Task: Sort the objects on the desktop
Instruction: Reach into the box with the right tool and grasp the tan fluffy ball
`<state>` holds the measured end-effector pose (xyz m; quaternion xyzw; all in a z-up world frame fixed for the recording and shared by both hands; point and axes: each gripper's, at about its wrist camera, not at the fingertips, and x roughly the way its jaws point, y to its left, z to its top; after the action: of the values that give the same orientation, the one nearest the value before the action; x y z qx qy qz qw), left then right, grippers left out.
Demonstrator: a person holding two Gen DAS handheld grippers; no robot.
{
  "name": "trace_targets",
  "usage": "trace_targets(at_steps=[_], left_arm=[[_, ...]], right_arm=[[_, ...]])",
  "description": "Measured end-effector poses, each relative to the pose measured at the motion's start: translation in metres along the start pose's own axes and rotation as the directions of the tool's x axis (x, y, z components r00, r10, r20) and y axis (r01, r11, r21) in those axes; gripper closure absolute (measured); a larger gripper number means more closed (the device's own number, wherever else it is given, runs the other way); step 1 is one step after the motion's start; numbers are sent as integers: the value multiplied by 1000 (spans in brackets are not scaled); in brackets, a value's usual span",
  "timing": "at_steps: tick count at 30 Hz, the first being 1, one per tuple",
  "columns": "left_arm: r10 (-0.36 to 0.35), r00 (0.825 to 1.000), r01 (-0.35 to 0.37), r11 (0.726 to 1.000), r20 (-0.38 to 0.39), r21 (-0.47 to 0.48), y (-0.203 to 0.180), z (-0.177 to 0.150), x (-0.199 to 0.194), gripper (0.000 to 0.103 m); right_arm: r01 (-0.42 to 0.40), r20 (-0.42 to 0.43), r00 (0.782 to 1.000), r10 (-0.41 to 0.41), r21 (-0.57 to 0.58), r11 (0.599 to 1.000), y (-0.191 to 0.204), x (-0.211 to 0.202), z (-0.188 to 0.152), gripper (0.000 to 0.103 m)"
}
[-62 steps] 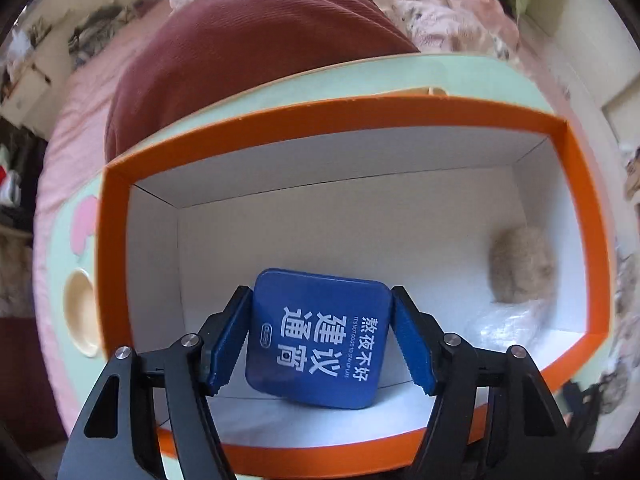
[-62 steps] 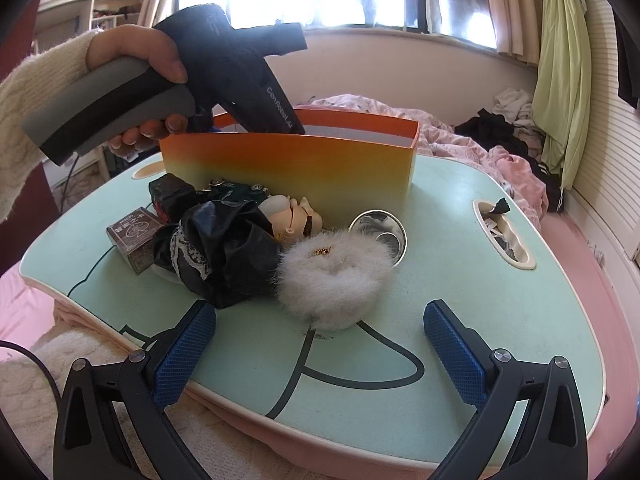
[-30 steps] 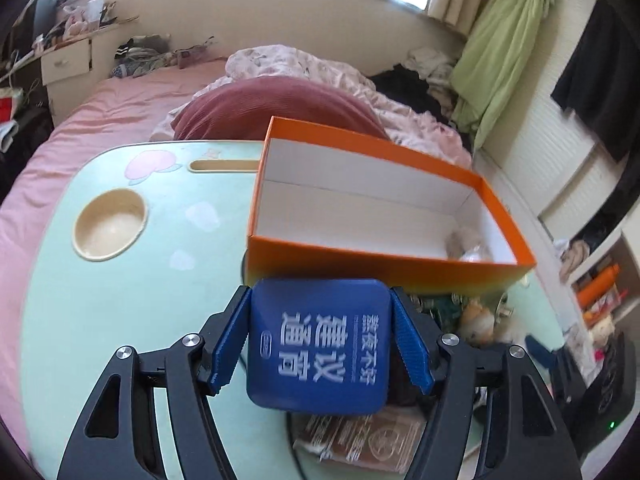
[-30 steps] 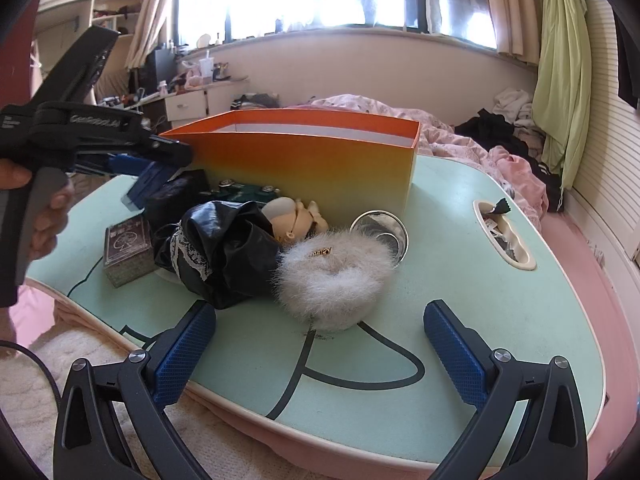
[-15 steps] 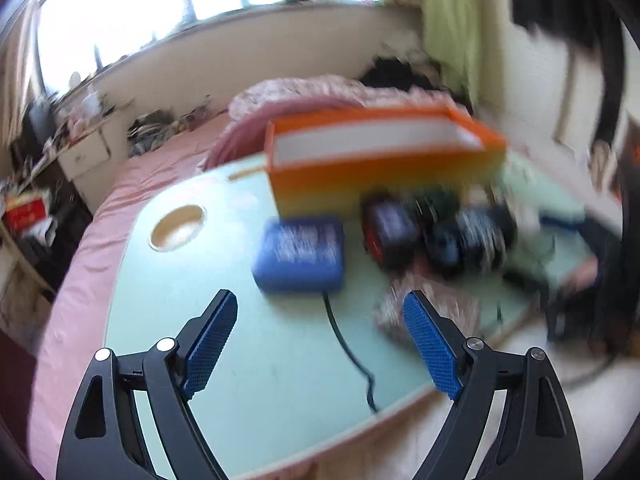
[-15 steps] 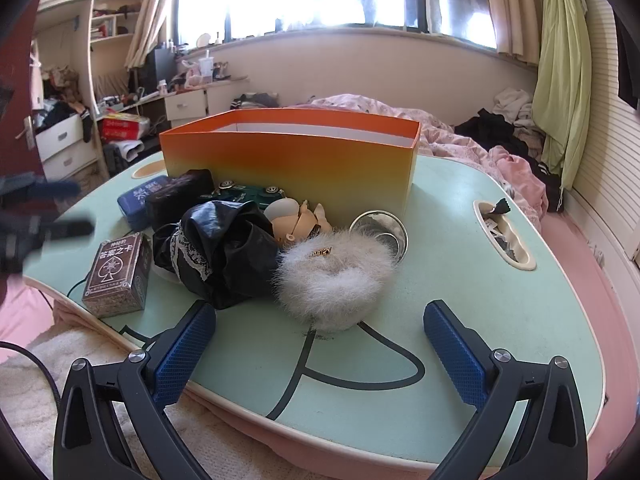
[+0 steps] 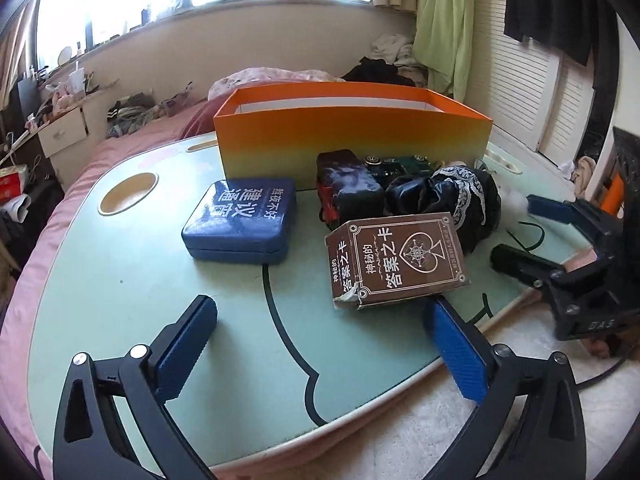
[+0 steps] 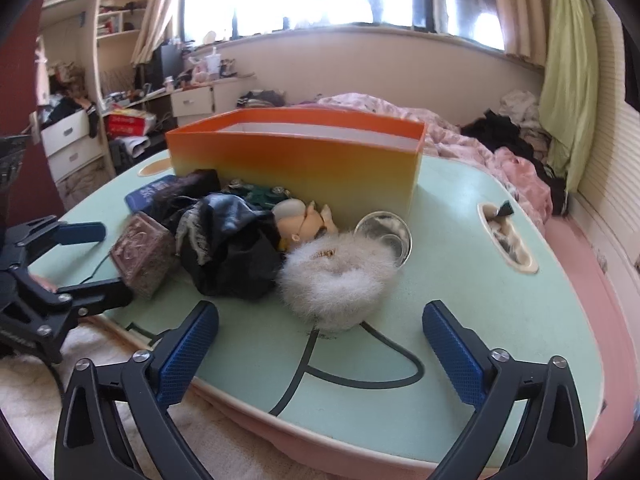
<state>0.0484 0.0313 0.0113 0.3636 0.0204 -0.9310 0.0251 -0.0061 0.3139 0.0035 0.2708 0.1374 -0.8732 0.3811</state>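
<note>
Little is judged done: the orange box [image 7: 352, 142] is being shown from outside, contents hidden. On the counter [image 7: 120, 280] the black cloth [image 8: 228, 248], blue case [image 7: 240, 220], card box [image 7: 396, 264] and fur puff [image 8: 336, 280] are being left unsorted. The left tool [image 7: 320, 344] and right tool [image 8: 320, 344] are being held wide apart, gripping nothing.

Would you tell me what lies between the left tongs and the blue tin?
Only bare table, shown by the left wrist view, separates the left tongs from the blue tin.

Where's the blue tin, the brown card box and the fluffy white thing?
blue tin [image 7: 244, 216], left wrist view, middle of its lid.
brown card box [image 7: 400, 260], left wrist view, printed top face.
fluffy white thing [image 8: 336, 276], right wrist view, centre of the fur.
</note>
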Motion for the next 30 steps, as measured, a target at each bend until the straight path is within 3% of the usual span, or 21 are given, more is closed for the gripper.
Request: trace_targets(at_steps=[3, 5, 7, 9, 11, 12, 14, 18, 23, 30], left_arm=[[0, 1000, 0, 1000, 8, 1, 0, -1, -1, 0], [0, 1000, 0, 1000, 16, 1, -2, -2, -1, 0], [1, 1000, -1, 1000, 20, 2, -1, -2, 0, 0], [-1, 1000, 1, 1000, 21, 3, -1, -2, 0, 0], [-5, 1000, 4, 1000, 22, 2, 0, -2, 0, 0], [-5, 1000, 5, 1000, 23, 2, 0, -2, 0, 0], [-5, 1000, 5, 1000, 24, 4, 0, -2, 0, 0], [-4, 1000, 4, 1000, 27, 6, -1, -2, 0, 0], [-5, 1000, 5, 1000, 27, 5, 1, -2, 0, 0], [-4, 1000, 4, 1000, 29, 5, 1, -2, -1, 0]], right_arm=[[41, 58, 998, -39, -41, 998, -5, -23, 21, 7], [97, 107, 990, -93, -33, 995, -12, -34, 55, 7], [120, 87, 989, -117, -28, 992, -17, -25, 81, 10], [122, 15, 992, -122, -11, 992, -23, -1, 102, 26], [56, -89, 995, -53, 26, 998, -32, 29, 114, 53], [22, -131, 991, -16, 48, 999, -35, 42, 116, 59], [31, -187, 982, -17, 73, 997, -41, 63, 117, 64], [86, -157, 984, -82, 20, 996, -39, 69, 118, 64], [61, -168, 984, -56, 23, 998, -41, 75, 120, 65], [87, -207, 974, -93, -40, 995, -41, 76, 129, 66]])
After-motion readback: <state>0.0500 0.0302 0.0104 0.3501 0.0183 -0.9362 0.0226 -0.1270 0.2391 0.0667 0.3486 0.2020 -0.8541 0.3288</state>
